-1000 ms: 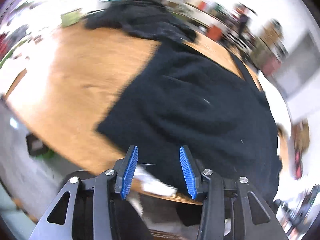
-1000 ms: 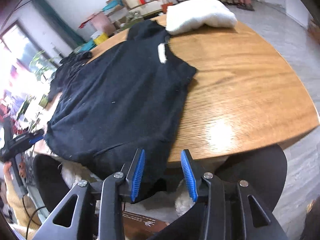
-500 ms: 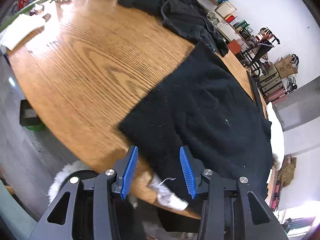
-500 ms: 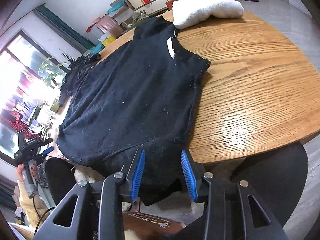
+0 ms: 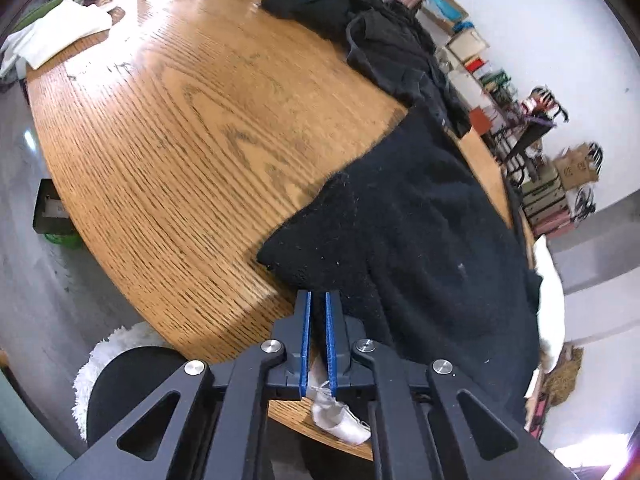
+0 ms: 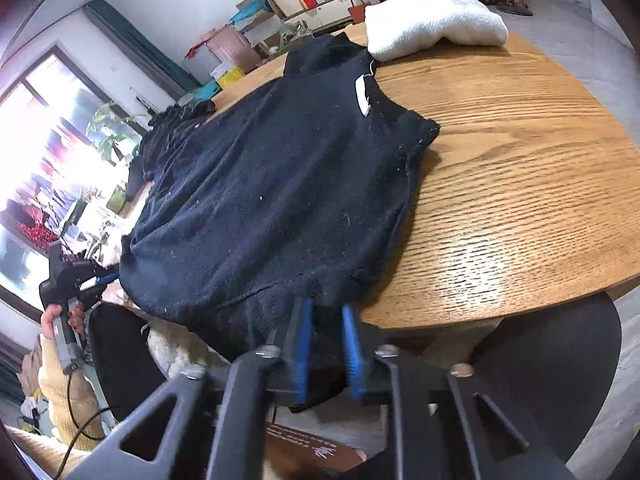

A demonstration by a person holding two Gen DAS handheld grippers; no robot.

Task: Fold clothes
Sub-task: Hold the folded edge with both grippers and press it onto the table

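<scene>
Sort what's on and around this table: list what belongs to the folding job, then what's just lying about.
Job:
- black top, spread flat, hem over the table edge
- left gripper, closed at its hem corner
- right gripper, closed on its hem

Lying about:
- folded white garment
- black clothes heap
- white cloth

This looks like a room in a home that is also used to store things. A big round wooden table [image 6: 520, 184] has clothes on it — a black top [image 6: 280, 184], a folded white one [image 6: 432, 24] and a dark pile [image 5: 384, 40]. Along the white wall stand cardboard boxes [image 5: 576, 168] and shelves full of stuff [image 6: 320, 0]. A green plant [image 6: 108, 128] sits by a bright window [image 6: 48, 128] — with a dark curtain [image 6: 136, 44] beside it. The floor is grey.
</scene>
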